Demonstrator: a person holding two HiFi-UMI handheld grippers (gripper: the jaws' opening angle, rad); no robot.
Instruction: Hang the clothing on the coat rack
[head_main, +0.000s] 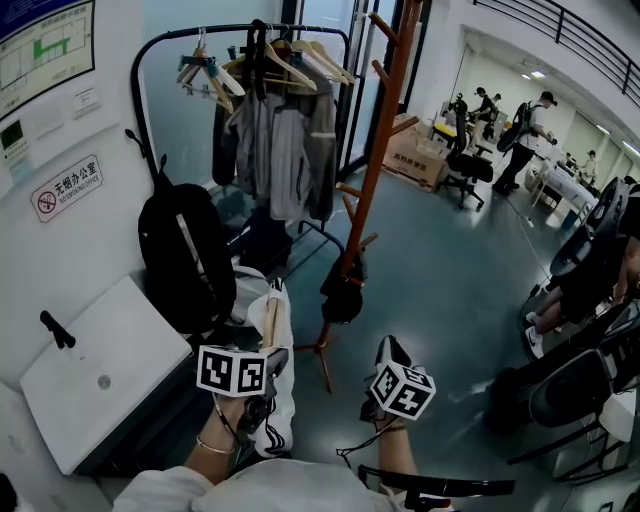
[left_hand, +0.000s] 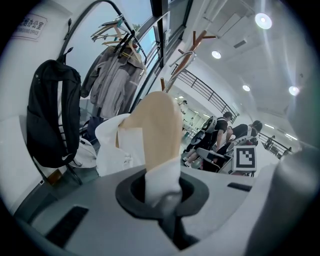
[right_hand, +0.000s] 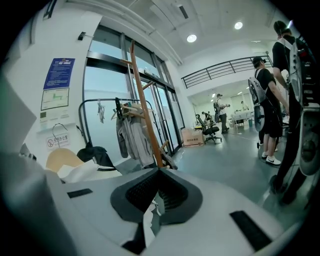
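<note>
The left hand-held gripper (left_hand: 165, 202) is clenched: its jaws are pinched together on a fold of the white garment (left_hand: 112, 150) and the broad, smooth end of the wooden hanger (left_hand: 160, 130) that carries it. The cloth looks soft and rumpled, and the hanger is pale tan and rounded. In the head view this gripper (head_main: 272, 358) holds the garment (head_main: 275, 400) low in front of the person, well short of the coat rack (head_main: 385, 130).

The right hand-held gripper (right_hand: 159, 172) has its ribbed dark pads drawn into a V that meets at the tips, and nothing shows gripped there.

The coat rack is a tall reddish wooden pole with angled pegs. Beside it stands a black metal rail (head_main: 140, 70) with grey jackets (head_main: 280, 150) on hangers and a black backpack (head_main: 185, 255) hanging at one end.

Only the head view shows the rack's splayed feet on the glossy grey floor (head_main: 440, 270). The left gripper view alone shows the grip on the cloth up close, and the right gripper's marker cube (left_hand: 245, 157). The right gripper view shows the rack's (right_hand: 142, 100) full height against the glass wall.
</note>
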